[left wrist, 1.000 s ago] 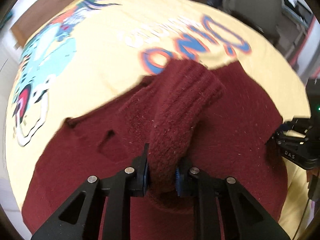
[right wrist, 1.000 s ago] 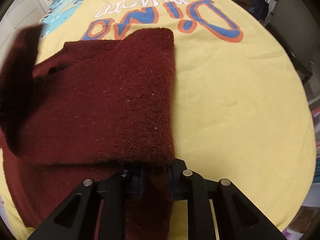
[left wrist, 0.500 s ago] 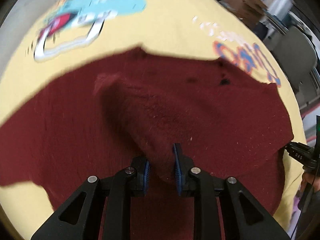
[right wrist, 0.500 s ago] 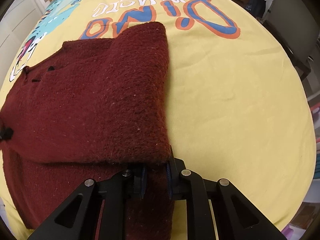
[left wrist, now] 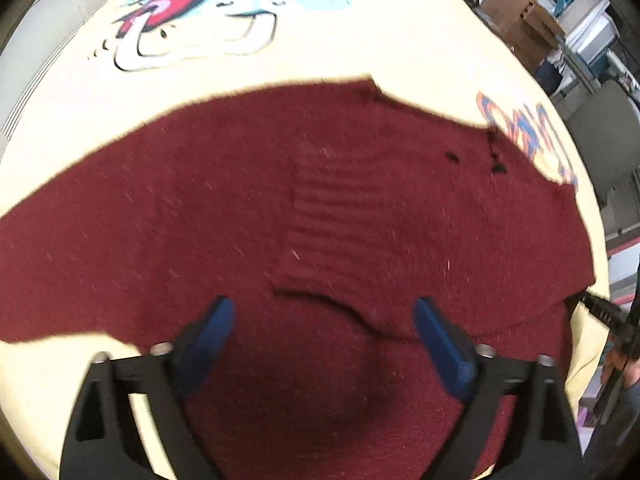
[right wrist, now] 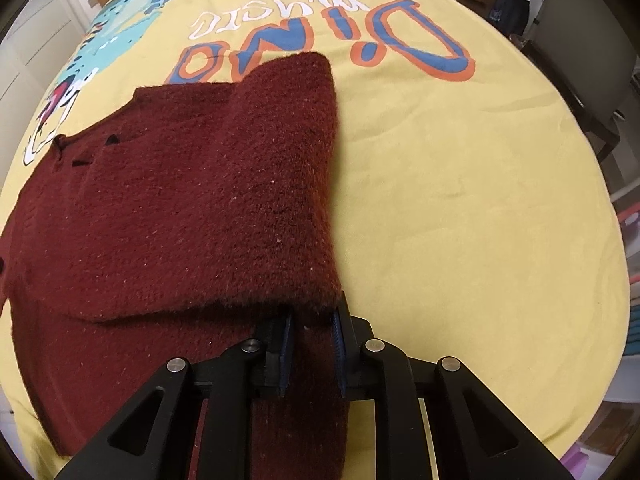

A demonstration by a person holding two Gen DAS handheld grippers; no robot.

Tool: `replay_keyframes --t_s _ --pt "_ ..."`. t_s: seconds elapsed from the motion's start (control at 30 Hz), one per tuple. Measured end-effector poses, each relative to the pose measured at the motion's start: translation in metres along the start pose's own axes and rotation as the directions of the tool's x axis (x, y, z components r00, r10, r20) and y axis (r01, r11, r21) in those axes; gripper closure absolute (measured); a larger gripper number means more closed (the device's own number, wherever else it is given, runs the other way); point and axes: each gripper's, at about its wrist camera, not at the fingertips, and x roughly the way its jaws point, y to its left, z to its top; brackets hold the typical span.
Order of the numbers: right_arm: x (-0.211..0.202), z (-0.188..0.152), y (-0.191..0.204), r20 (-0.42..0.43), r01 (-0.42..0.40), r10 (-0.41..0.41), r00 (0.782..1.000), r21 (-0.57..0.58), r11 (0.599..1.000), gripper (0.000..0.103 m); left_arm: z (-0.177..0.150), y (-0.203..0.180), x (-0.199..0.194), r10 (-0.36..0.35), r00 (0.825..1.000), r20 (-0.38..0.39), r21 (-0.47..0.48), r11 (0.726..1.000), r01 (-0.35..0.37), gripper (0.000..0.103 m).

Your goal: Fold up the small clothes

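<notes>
The sweater (right wrist: 192, 216) lies flat on the cloth (right wrist: 460, 200) that covers the surface, its sleeve folded across the body. In the right wrist view it fills the left half, with bare cloth to its right and the lettering (right wrist: 320, 40) behind it. In the left wrist view, the cartoon print (left wrist: 200, 12) lies beyond the sweater.

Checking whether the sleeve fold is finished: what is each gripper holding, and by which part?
The left gripper holds nothing; its jaws have just opened wide above the dark red knit sweater. The right gripper, just loosening, has the sweater's folded right edge between its pads.
</notes>
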Motion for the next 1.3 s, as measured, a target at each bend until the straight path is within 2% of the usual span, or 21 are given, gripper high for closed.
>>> replay_keyframes --t_s 0.1,0.2,0.27,0.33,0.43,0.53,0.63,0.7,0.77,0.87,0.93,1.0,1.07,1.17,1.3 --pt "-0.008 -0.001 0.001 0.006 0.014 -0.014 1.0 -0.014 1.0 0.074 0.016 0.003 -0.005 0.027 1.0 0.014 0.026 0.999 -0.027 0.001" --pt "-0.018 -0.002 0.0 0.014 0.02 -0.019 1.0 -0.026 0.999 0.058 0.029 0.003 0.005 0.026 1.0 -0.008 0.046 0.999 -0.026 0.001" --pt "-0.023 -0.005 -0.001 0.018 0.021 -0.02 1.0 -0.032 0.999 0.057 0.034 0.003 0.016 0.021 0.999 -0.035 0.05 0.999 -0.02 0.001" --pt "-0.027 -0.007 -0.002 0.016 0.027 -0.026 1.0 -0.041 0.999 0.056 0.039 0.001 0.033 0.047 0.997 -0.069 0.04 0.998 -0.044 0.002" --pt "-0.031 -0.01 -0.004 0.01 0.036 -0.036 0.999 -0.054 0.998 0.056 0.041 -0.001 0.058 0.031 0.993 -0.11 0.016 0.999 -0.029 0.003" --pt "-0.032 -0.011 -0.008 0.009 0.048 -0.047 0.999 -0.051 0.998 0.055 0.037 -0.007 0.07 0.083 0.99 -0.118 0.053 0.996 -0.077 0.007" --pt "-0.034 -0.012 -0.014 0.006 0.053 -0.052 0.999 -0.036 0.998 0.055 0.035 -0.019 0.069 0.081 0.992 -0.095 0.095 0.993 -0.072 0.043" --pt "-0.035 -0.012 -0.017 0.003 0.051 -0.051 0.999 -0.023 0.998 0.054 0.035 -0.023 0.062 0.075 0.994 -0.078 0.102 0.992 -0.067 0.083" --pt "-0.04 -0.011 -0.023 -0.005 -0.007 0.007 1.0 0.023 1.0 0.054 0.035 -0.025 0.056 0.05 0.996 -0.073 0.096 0.994 -0.043 0.091" --pt "-0.05 -0.003 -0.025 0.017 -0.101 0.1 0.995 0.058 0.993 0.05 0.034 -0.027 0.034 0.054 0.998 0.007 0.115 0.992 -0.055 0.094" --pt "-0.054 0.007 -0.023 0.036 -0.097 0.095 0.995 0.052 0.994 0.035 0.032 -0.023 0.009 0.047 0.996 0.072 0.11 0.992 -0.055 0.094" --pt "-0.052 0.02 -0.02 0.054 -0.119 0.115 0.992 0.067 0.991 0.032 0.029 -0.013 -0.014 0.045 0.991 0.127 0.1 0.993 -0.058 0.094" --pt "-0.041 0.035 -0.016 0.05 -0.156 0.152 0.987 0.081 0.984 0.032 0.023 -0.005 -0.029 0.077 0.984 0.163 0.101 0.99 -0.094 0.094" --pt "-0.016 0.057 -0.003 0.02 -0.133 0.131 0.991 0.071 0.989 0.032 0.017 0.0 -0.024 0.107 0.98 0.169 0.087 0.989 -0.123 0.094" --pt "0.017 0.074 0.012 -0.035 -0.097 0.099 0.994 0.046 0.994 0.032 0.012 0.017 -0.007 0.11 0.986 0.124 0.056 0.992 -0.118 0.094"
